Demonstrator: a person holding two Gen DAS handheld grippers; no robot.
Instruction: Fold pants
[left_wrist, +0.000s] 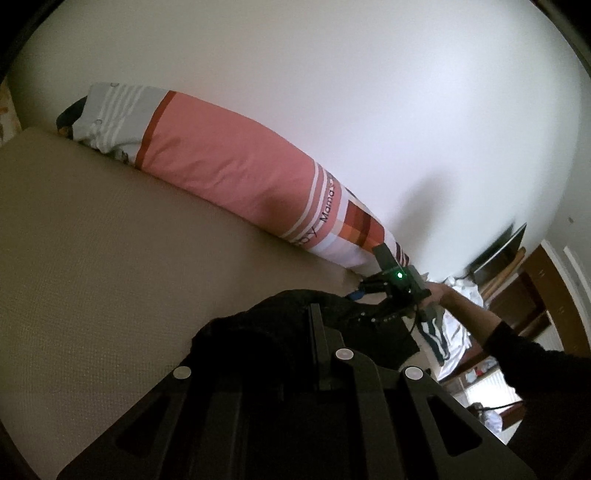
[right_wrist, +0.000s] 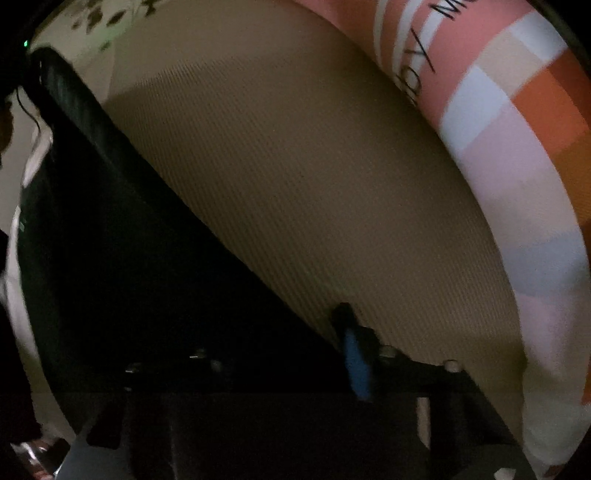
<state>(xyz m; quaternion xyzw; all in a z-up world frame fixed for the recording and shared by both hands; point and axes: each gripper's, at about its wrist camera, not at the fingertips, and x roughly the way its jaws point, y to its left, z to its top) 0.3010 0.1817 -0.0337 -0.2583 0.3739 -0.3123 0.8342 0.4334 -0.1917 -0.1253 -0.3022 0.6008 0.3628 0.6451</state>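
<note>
We are pinching the soft black pants (left_wrist: 258, 332) in our left gripper (left_wrist: 316, 325), fingers squeezed together on the cloth. Past them, our right gripper (left_wrist: 364, 291) is reaching down at the pants' far edge; we cannot tell its fingers. Beyond lies the tan ribbed mattress (left_wrist: 110, 240) and a long pink striped pillow (left_wrist: 229, 162).

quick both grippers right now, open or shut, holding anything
Left gripper: shut on the black fabric pants, lifted off the tan ribbed mattress.
Right gripper: at the pants' edge, pointing down; cannot tell if it grips.
</note>
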